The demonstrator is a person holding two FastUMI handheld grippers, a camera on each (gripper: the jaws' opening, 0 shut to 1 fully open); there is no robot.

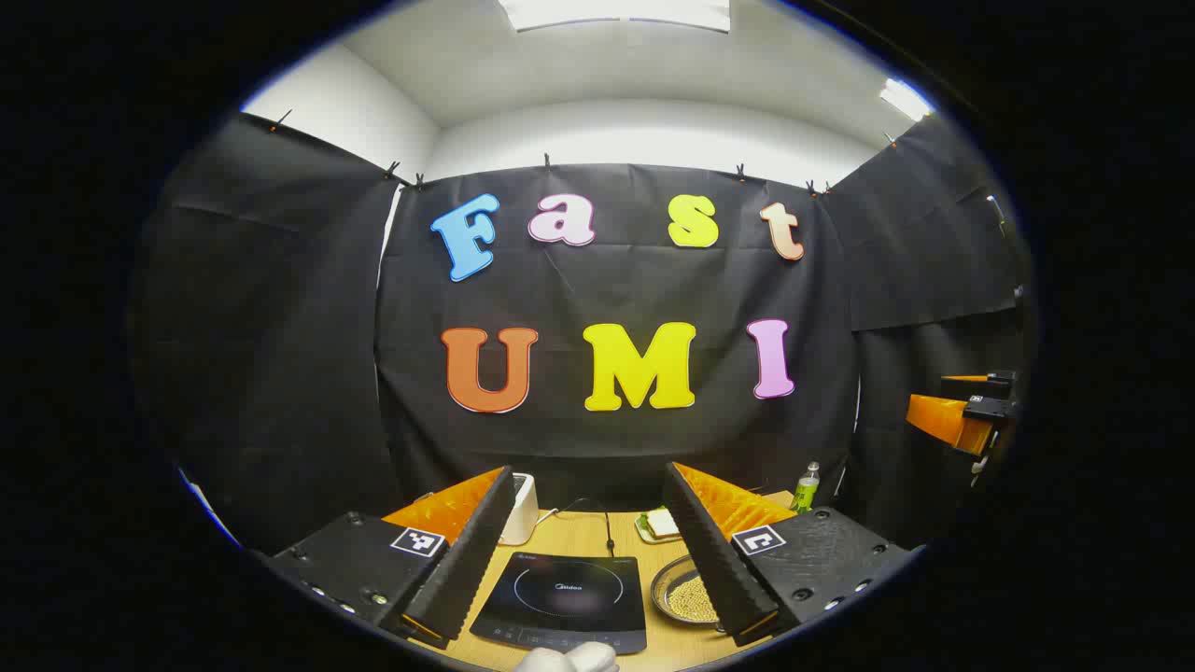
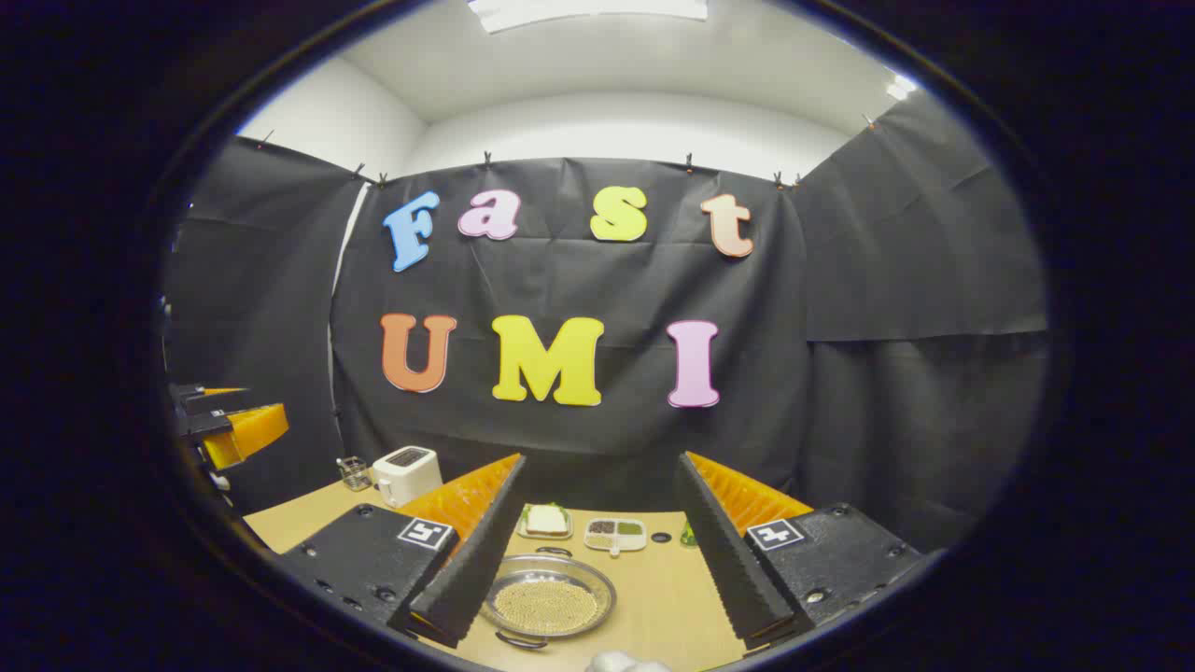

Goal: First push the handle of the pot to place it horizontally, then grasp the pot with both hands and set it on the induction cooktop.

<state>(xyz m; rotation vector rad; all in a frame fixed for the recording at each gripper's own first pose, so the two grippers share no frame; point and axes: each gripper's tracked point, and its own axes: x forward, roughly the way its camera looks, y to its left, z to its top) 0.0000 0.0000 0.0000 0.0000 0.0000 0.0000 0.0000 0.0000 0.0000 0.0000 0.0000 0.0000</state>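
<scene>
- Fingers of our left gripper [image 1: 586,560] stand spread wide with nothing between them, raised above the table [image 1: 579,532]; we judge they are kept apart and high because no contact has been made yet.
- Between those fingers, in the left gripper view, lies the induction cooktop [image 1: 565,597], flat on the table with its control strip toward us and a cable running away behind it. We read that framing as the left side lining up with the place where the pot must end.
- Behind the cooktop's left corner stands a white toaster [image 1: 519,509], and behind its right corner a small plate with a sandwich [image 1: 661,525]; a green bottle [image 1: 807,487] stands farther right by the wall.
- Just right of the cooktop sits the pot [image 1: 686,590], shallow, metal, filled with pale grains, partly hidden by our left gripper's right finger.
- At the right edge of that view our right gripper [image 1: 971,411] hangs in the air, level with the left.
- Our right gripper's own fingers [image 2: 597,569] are likewise parted and empty, and the pot [image 2: 549,599] lies between them, nearer the left finger.
- We see 1 handle [image 2: 519,641] at the pot's near rim, so we judge the push has not begun.
- Behind the pot sit the sandwich plate [image 2: 546,521] and a divided dish [image 2: 616,534].
</scene>
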